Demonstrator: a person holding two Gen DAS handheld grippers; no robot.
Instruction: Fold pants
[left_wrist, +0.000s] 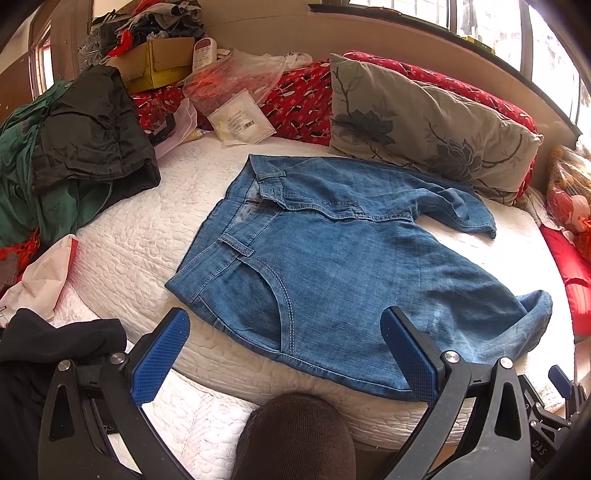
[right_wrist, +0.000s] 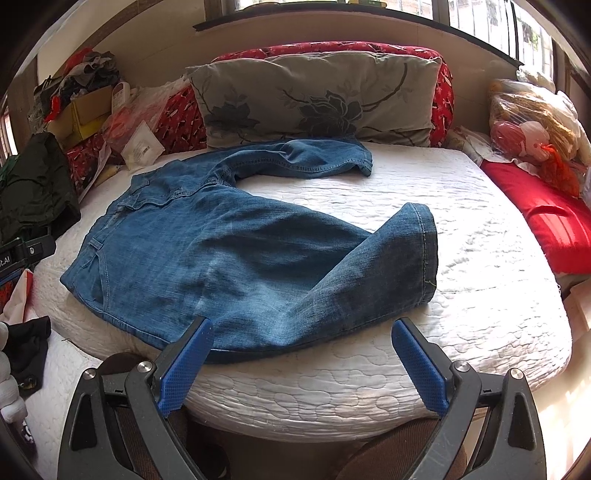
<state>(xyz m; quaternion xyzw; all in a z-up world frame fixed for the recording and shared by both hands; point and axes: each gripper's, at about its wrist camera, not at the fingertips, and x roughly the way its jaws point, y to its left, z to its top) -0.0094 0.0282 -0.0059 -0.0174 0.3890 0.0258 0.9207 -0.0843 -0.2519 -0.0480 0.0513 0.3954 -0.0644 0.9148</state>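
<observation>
Blue denim pants (left_wrist: 351, 266) lie on a white quilted mattress (left_wrist: 129, 251), waistband to the left. One leg runs toward the pillow, the other is doubled back with its hem at the right (right_wrist: 424, 254). My left gripper (left_wrist: 284, 325) is open just above the near edge of the pants by the front pocket, holding nothing. My right gripper (right_wrist: 303, 339) is open too, hovering at the near edge over the folded leg of the pants (right_wrist: 229, 251). The right gripper also shows at the left view's lower right corner (left_wrist: 557, 384).
A grey floral pillow (right_wrist: 314, 96) and red patterned bedding (left_wrist: 295, 103) line the far side. Dark and green clothes (left_wrist: 74, 147) are piled left, with a cardboard box (left_wrist: 155, 62) and plastic bags behind. Red cushion (right_wrist: 546, 218) and bags sit right. A person's brown-clad knee (left_wrist: 295, 435) is below.
</observation>
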